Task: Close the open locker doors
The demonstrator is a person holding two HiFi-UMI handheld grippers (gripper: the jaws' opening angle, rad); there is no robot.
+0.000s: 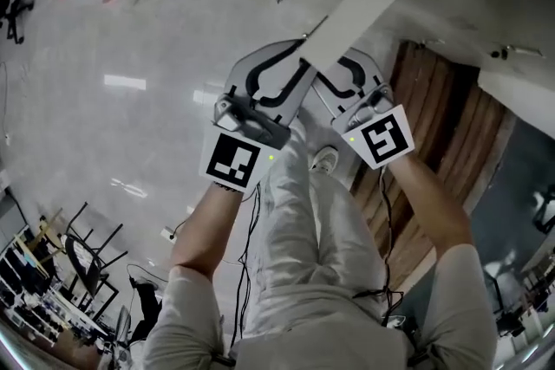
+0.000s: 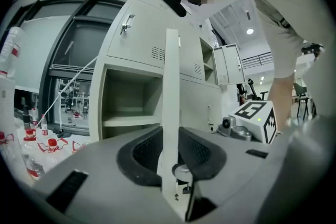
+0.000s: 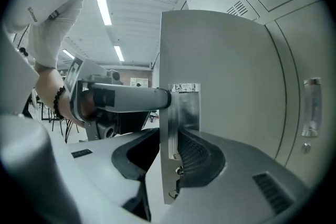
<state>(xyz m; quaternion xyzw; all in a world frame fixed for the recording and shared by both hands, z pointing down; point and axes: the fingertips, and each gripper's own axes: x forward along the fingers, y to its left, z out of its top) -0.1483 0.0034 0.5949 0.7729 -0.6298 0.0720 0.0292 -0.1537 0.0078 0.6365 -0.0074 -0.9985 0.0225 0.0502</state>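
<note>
The locker door (image 1: 373,0) stands swung out from the front of the locker bank, edge-on to me, with its open compartment (image 2: 131,97) bare behind it. My left gripper (image 2: 171,157) is clamped on the thin free edge, a pad on each face. My right gripper (image 3: 170,152) straddles the same edge at the latch plate (image 3: 185,107), its jaws apart: one pad sits close to the plate, and a gap shows on the other side.

The main risk, as I judge it, is the swing itself. The door turns in an arc, so a rigid clamp could twist on the sheet, slip off, or bend the edge. If I ride the door all the way home, the jaw on the inner face could be pinched between the door and the compartment's front edge. With both grippers crowded on one edge, they may also knock each other. A hard push could make the door bounce back unlatched.
</note>
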